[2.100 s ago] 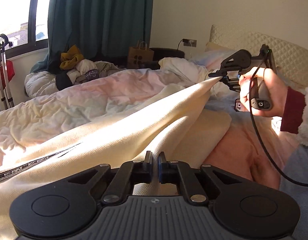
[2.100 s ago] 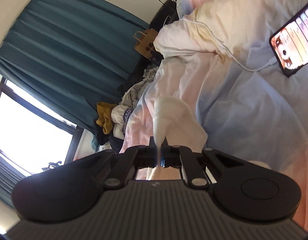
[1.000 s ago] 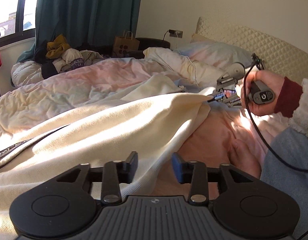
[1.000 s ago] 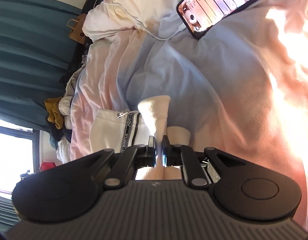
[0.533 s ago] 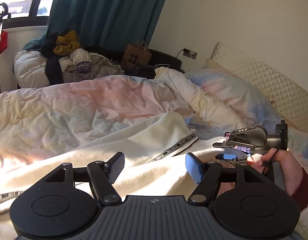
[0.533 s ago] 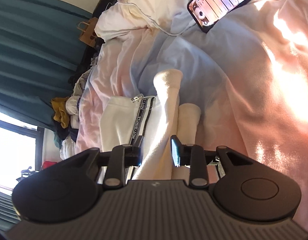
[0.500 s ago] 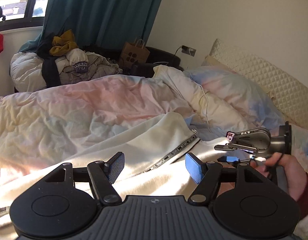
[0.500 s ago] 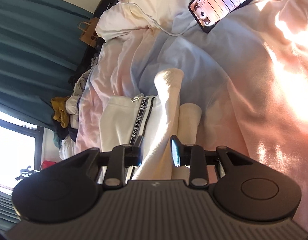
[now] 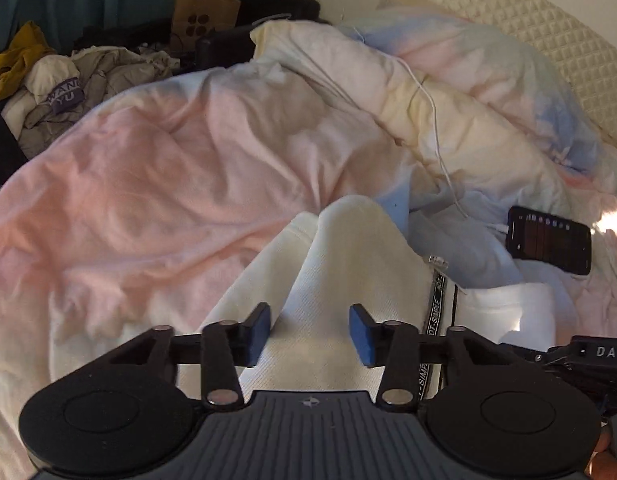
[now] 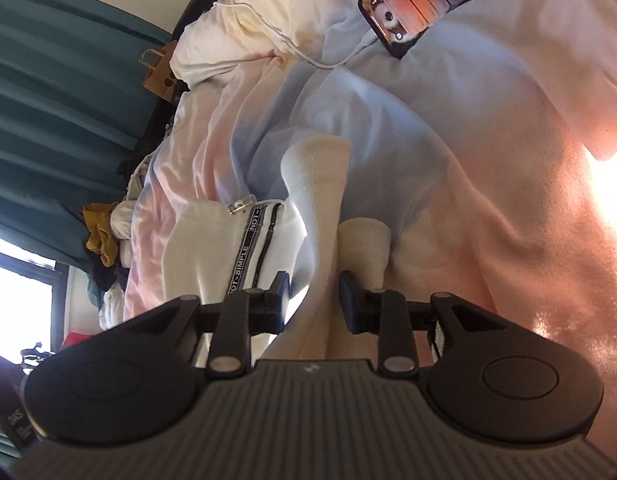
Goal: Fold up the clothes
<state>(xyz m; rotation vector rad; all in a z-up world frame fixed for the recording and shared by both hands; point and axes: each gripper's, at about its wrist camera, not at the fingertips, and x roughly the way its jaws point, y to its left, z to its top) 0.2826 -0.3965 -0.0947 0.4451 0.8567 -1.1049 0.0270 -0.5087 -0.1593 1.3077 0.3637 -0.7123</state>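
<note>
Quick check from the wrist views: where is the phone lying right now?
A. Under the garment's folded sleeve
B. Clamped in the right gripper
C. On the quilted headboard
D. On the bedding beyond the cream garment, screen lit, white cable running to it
D: the phone lies on the duvet past the cream garment, with the white cable leading to it.
</note>
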